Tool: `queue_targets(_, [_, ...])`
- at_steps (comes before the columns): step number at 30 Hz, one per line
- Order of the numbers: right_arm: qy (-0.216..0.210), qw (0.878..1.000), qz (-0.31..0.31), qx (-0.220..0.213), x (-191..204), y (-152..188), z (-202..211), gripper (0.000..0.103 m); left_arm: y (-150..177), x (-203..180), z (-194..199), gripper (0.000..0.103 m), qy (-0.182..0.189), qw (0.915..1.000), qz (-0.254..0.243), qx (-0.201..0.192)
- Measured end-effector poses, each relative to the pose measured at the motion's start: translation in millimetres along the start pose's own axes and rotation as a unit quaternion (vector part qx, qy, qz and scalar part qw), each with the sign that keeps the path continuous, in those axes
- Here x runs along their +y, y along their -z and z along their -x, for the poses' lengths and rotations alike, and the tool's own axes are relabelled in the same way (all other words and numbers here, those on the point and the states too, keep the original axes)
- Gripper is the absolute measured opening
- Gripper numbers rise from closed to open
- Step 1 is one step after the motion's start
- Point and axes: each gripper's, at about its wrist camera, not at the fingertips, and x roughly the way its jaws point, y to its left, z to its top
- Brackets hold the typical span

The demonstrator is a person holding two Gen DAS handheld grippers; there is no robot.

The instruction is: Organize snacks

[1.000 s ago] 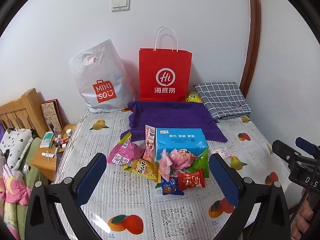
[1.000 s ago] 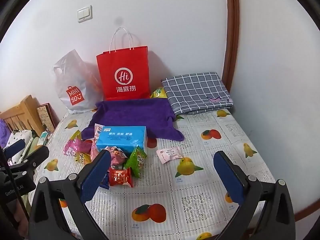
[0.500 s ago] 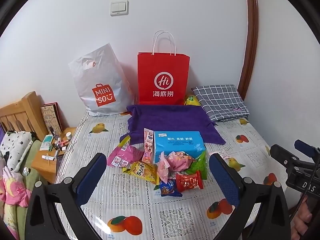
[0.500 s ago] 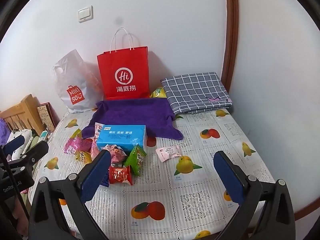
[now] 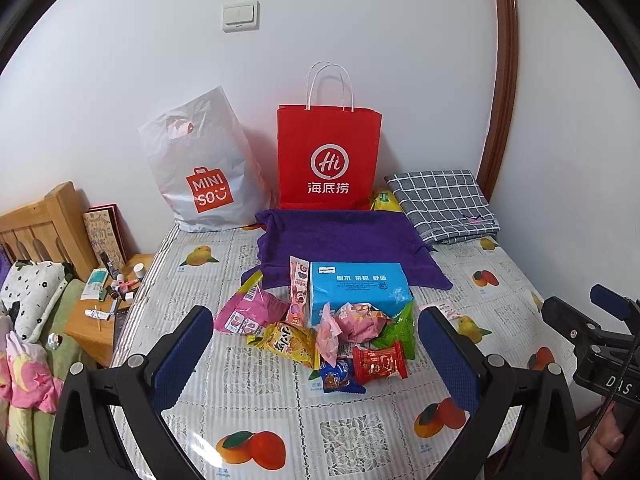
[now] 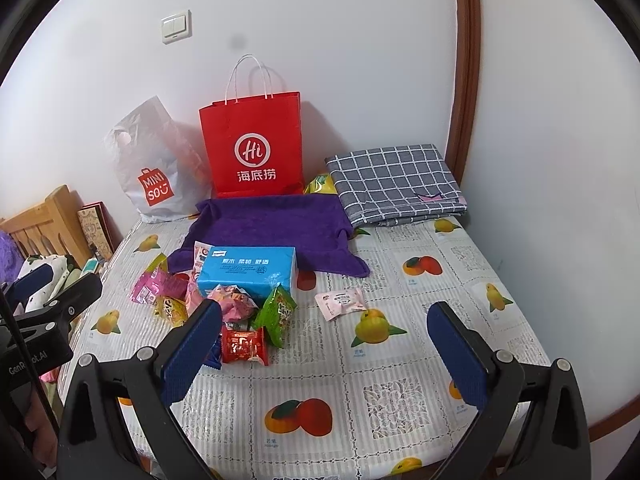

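A pile of snack packets lies on the fruit-print table [image 5: 248, 376] before a blue tissue box [image 5: 358, 286]: a pink bag [image 5: 246, 314], a yellow bag [image 5: 286, 342], a red packet [image 5: 380, 362], a green bag [image 5: 398, 330]. In the right wrist view the red packet [image 6: 244, 346] and the green bag [image 6: 276, 312] show, and a pink packet [image 6: 340, 302] lies apart to the right. My left gripper [image 5: 316, 354] is open and empty, held above the near side of the pile. My right gripper [image 6: 326, 350] is open and empty, to the right of the pile.
A red paper bag [image 5: 328, 156] and a white Miniso bag [image 5: 204, 172] stand at the wall. A purple towel [image 5: 340, 240] and a folded checked cloth [image 5: 442, 204] lie behind the pile. A wooden bedside stand [image 5: 100, 316] with small items is left of the table.
Both grippers have drawn back and tilted slightly, so the pile sits a little lower and farther in both views. Nothing on the table has moved.
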Motion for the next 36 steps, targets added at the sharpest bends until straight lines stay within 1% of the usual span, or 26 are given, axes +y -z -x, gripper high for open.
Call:
queue_targets(17, [-0.005,1.0,0.001,-0.001,2.3,-0.5,-1.6,0.101,1.6,-0.1,-1.3,0.103,-0.004,1.0,-0.002,-0.003])
queue_targets(36, [-0.008,1.0,0.007,-0.011,8.4,0.9,5.8,0.101,1.8,0.1,4.7,0.103,0.0,0.9999,-0.002,-0.012])
